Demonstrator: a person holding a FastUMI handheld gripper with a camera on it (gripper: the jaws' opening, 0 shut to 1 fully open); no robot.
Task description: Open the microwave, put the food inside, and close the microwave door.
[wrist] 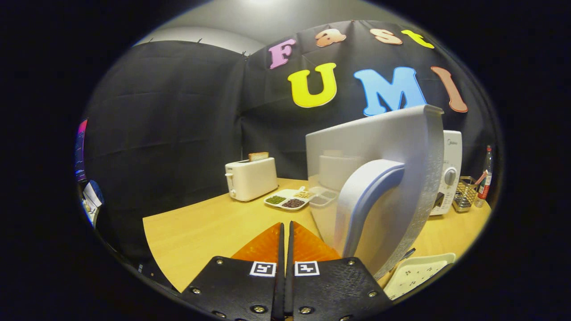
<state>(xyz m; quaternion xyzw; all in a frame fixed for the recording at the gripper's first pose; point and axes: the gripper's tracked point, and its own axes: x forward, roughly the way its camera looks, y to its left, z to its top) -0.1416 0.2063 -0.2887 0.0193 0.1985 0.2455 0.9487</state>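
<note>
A white microwave [448, 174] stands on the wooden table [200, 232], right of my fingers. Its door [379, 147] is swung open toward me, with the curved handle [361, 205] just right of and slightly beyond my fingertips. A white divided plate of food [287, 199], holding green and dark beans, lies on the table beyond my fingers, between the toaster and the open door. My gripper [286, 225] is shut, fingers pressed together with nothing between them, hovering over the table left of the door.
A white toaster [251, 178] with a slice of bread sticking out stands at the back of the table. A wire basket [465, 193] and a bottle [486, 178] sit right of the microwave. A pale tray [419, 272] lies near the table's front, under the door.
</note>
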